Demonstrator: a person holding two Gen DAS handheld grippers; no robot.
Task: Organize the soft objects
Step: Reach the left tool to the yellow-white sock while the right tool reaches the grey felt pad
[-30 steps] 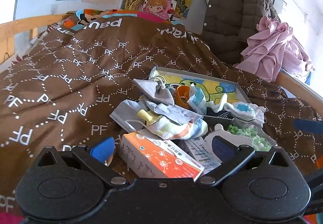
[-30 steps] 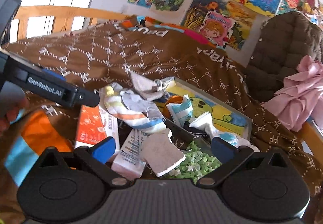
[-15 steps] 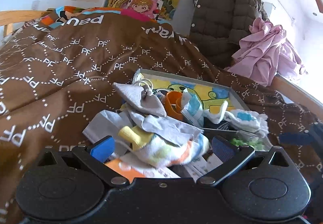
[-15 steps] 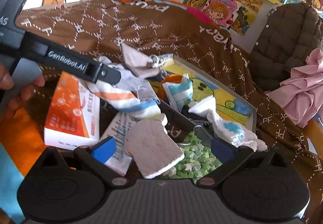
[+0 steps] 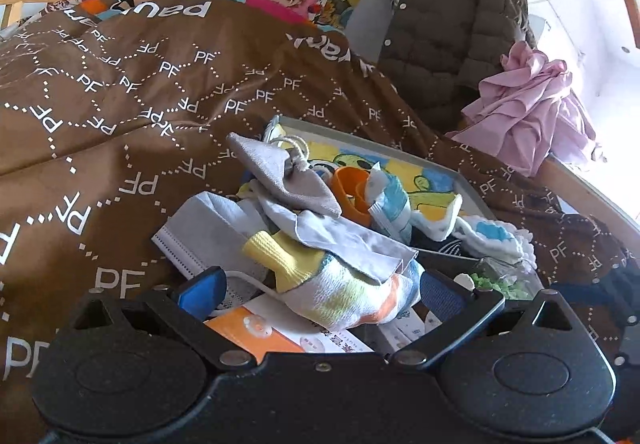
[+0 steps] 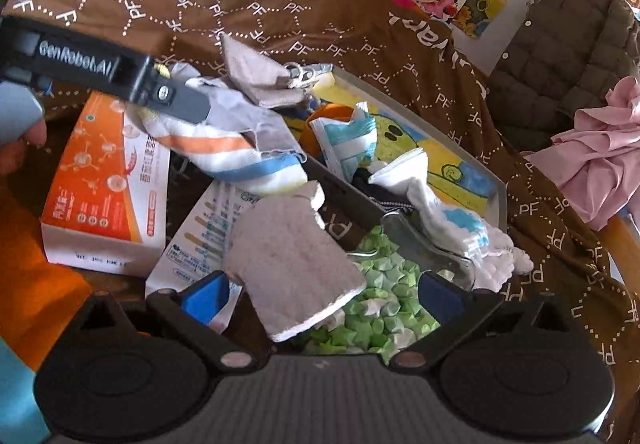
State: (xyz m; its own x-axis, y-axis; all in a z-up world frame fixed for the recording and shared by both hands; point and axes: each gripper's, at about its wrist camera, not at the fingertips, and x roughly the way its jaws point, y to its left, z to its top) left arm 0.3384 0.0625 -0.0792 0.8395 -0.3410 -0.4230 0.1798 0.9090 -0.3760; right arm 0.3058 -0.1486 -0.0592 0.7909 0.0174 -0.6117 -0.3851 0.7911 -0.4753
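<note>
A pile of soft things lies on the brown bedspread point(image 5: 132, 116). In the left wrist view my left gripper point(image 5: 320, 288) is open, and a striped yellow, white and orange sock point(image 5: 340, 296) lies between its blue pads. Grey cloths point(image 5: 280, 172) rest on top of the sock, with a grey face mask point(image 5: 200, 232) to the left. In the right wrist view my right gripper point(image 6: 324, 294) is open around a beige sock point(image 6: 292, 264) that lies over green paper stars point(image 6: 376, 312). The left gripper's finger point(image 6: 176, 100) reaches in over the striped sock point(image 6: 224, 152).
A grey tray point(image 5: 360, 143) with a cartoon picture holds an orange cup point(image 5: 352, 188) and white-and-blue socks point(image 6: 452, 228). An orange medicine box point(image 6: 104, 180) and a white packet point(image 6: 200, 240) lie under the pile. A brown jacket point(image 5: 448, 32) and pink cloth point(image 5: 528, 112) sit at the back right.
Both grippers have moved forward and lower into the pile. The striped sock now sits between the left pads, and the beige sock looms larger between the right pads. Both jaws kept their width.
</note>
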